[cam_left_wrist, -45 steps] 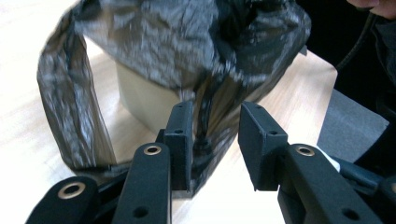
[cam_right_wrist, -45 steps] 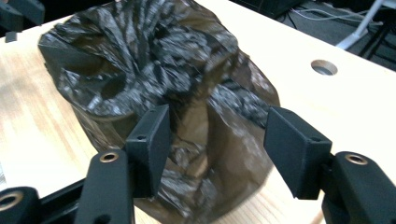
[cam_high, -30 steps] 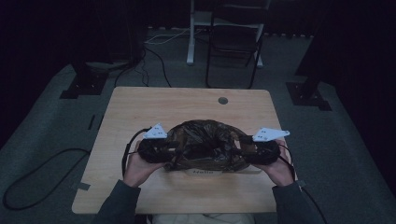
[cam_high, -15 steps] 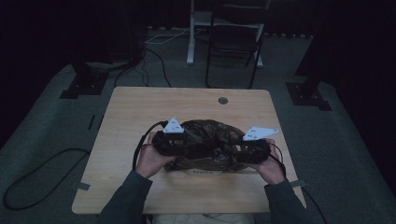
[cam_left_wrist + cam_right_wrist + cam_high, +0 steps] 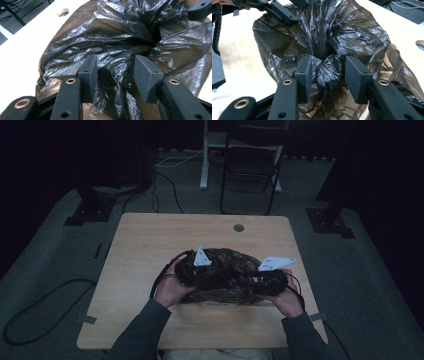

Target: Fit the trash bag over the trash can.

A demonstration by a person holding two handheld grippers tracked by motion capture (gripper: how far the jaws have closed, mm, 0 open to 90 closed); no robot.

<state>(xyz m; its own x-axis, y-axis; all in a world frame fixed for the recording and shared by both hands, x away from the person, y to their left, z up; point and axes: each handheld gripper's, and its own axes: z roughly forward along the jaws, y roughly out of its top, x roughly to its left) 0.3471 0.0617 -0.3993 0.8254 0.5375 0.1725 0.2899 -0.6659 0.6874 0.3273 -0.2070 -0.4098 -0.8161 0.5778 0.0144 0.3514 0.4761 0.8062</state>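
Both grippers, left and right, had their fingers parted around bunched folds of the black plastic bag, apparently gathering it.

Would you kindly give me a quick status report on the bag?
Left gripper and right gripper each straddle bunched plastic, right jaws just closing. Black bag crumpled mid-table. Nothing in the way.
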